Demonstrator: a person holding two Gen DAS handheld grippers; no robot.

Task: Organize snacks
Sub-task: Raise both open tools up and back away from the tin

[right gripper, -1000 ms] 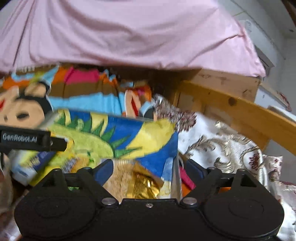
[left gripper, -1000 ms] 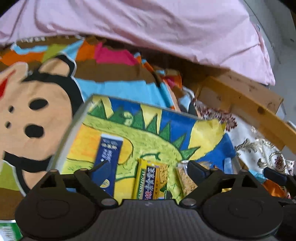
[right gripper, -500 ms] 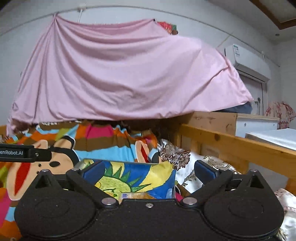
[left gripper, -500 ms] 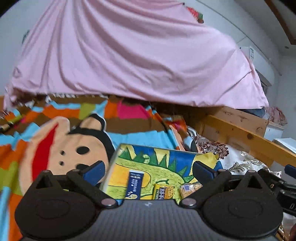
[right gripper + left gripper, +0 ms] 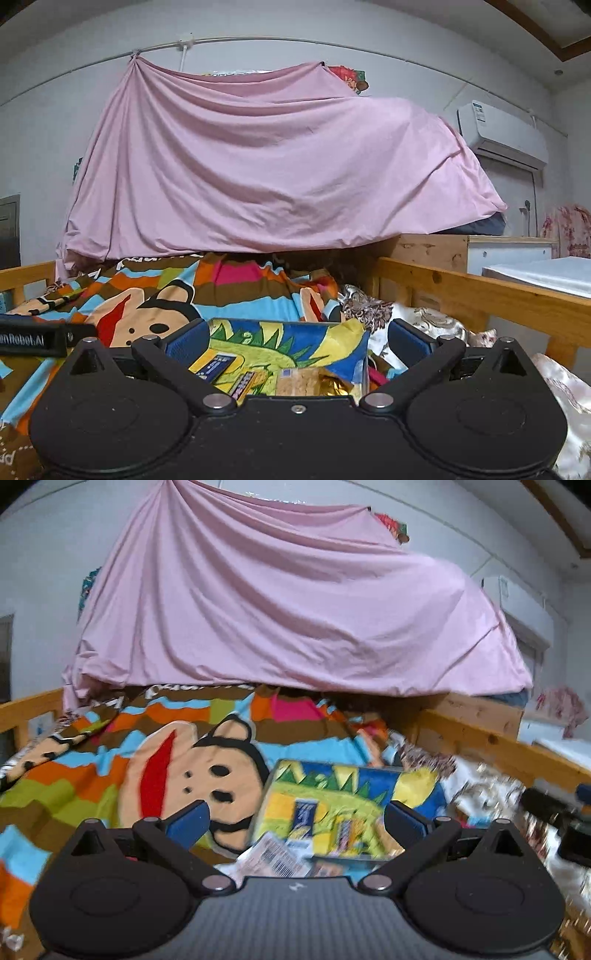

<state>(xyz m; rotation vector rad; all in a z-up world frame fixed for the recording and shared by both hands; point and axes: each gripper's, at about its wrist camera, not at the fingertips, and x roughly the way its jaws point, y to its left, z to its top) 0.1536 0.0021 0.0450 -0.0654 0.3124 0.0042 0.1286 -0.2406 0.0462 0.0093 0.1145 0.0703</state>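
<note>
Blurring snack packets [image 5: 303, 825] beyond left gripper [image 5: 297, 818]

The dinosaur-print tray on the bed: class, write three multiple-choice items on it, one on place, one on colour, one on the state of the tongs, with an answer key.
1. Where does the dinosaur-print tray lie?
A. on the cartoon blanket
B. on the floor
C. on the wooden rail

2. What colour is the big sheet hanging behind the bed?
A. green
B. pink
C. black

3. How do the right tongs stand?
A. shut on a packet
B. shut on nothing
C. open, empty

Key: 1 A, blanket surrounds the tray; 2 B, plainly pink; 3 C, blue fingers far apart, gripping nothing.
</note>
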